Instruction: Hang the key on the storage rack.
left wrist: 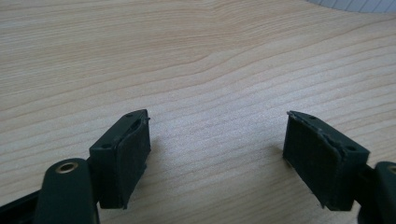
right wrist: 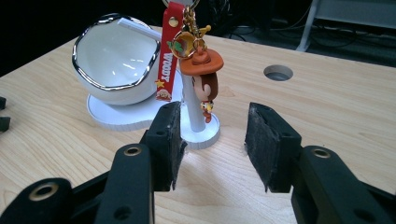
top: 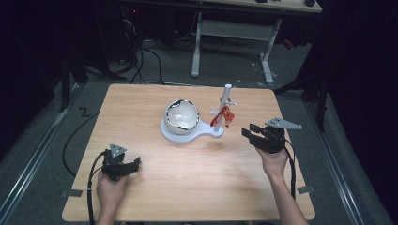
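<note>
— Right gripper point(right wrist: 212, 140) aimed at the keychain point(right wrist: 198, 70), jaws apart with nothing between them. Left gripper point(left wrist: 217, 154) parked low over bare worktop point(left wrist: 196, 56), jaws likewise wide apart and empty.

— Keychain's place?

— Hanging from a peg on the white stand point(top: 226, 105), just beside the white bowl point(top: 182, 115) sharing that stand's base, near the middle of the worktop. Hung rather than laid down, probably so the red strap point(right wrist: 169, 56) and the cowboy-hat figure point(right wrist: 204, 77) dangle free of the post — easy to approach from the side.

— Reason for the right gripper's level pose?

— Likely lined up for a sideways pinch on the dangling figure; jaws set a bit wider than the figure, short of it, not touching. Left one kept well apart, seemingly idle, out of the way.

— Differences between views?

— High view: whole layout, both hands, the gap between right gripper and stand, but the keychain merely a red-orange smear. Right gripper view: lettering on the strap, gold ring, hat, the bowl's silver rim, a round hole point(right wrist: 278, 73) in the worktop. Left gripper view: wood grain and its own pads point(left wrist: 133, 158), confirming nothing held.
</note>
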A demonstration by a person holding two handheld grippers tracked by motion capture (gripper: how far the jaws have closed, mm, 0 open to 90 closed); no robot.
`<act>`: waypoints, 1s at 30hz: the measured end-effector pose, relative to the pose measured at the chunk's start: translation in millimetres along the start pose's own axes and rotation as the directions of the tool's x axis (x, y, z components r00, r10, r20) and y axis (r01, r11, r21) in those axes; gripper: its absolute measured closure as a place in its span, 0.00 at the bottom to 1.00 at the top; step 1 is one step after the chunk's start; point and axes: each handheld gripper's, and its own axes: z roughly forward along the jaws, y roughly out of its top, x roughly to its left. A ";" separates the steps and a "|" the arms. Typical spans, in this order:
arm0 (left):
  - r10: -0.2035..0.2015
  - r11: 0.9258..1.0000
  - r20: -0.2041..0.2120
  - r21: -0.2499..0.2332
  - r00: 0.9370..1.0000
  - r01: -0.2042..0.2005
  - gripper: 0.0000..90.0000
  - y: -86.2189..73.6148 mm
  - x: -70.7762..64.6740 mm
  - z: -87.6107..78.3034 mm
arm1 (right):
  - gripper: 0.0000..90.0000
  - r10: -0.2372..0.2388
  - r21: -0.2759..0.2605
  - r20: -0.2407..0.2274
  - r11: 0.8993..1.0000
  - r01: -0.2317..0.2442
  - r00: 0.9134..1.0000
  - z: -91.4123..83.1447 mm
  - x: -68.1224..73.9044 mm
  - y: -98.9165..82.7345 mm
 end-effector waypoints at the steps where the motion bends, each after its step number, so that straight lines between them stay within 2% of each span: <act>1: 0.000 1.000 0.000 0.000 1.000 0.000 0.26 0.0 0.0 0.0 | 0.62 -0.004 -0.003 0.002 1.000 0.004 1.000 -1.1 0.1 -0.1; 14: 0.001 1.000 0.000 0.001 1.000 -0.001 0.26 0.0 0.0 -0.1 | 0.61 0.006 -0.013 0.004 1.000 -0.006 1.000 -9.0 -1.7 -10.9; 17: 0.001 1.000 0.000 0.001 1.000 -0.001 0.26 0.0 0.0 0.0 | 0.63 -0.020 -0.015 0.016 1.000 0.021 1.000 -10.9 1.5 -12.3; 19: 0.000 1.000 -0.001 -0.001 1.000 0.000 0.26 0.0 -0.1 0.1 | 0.63 -0.021 -0.016 0.015 1.000 0.021 1.000 -10.7 2.5 -12.9; 23: 0.000 1.000 -0.001 0.000 1.000 0.000 0.26 0.0 -0.1 0.0 | 0.62 0.005 -0.027 0.010 1.000 -0.005 1.000 -10.1 0.8 -17.7; 30: 0.000 1.000 -0.001 0.000 1.000 0.000 0.26 0.0 -0.1 0.1 | 0.62 0.018 -0.033 0.016 0.999 -0.018 1.000 -17.9 -3.0 -26.3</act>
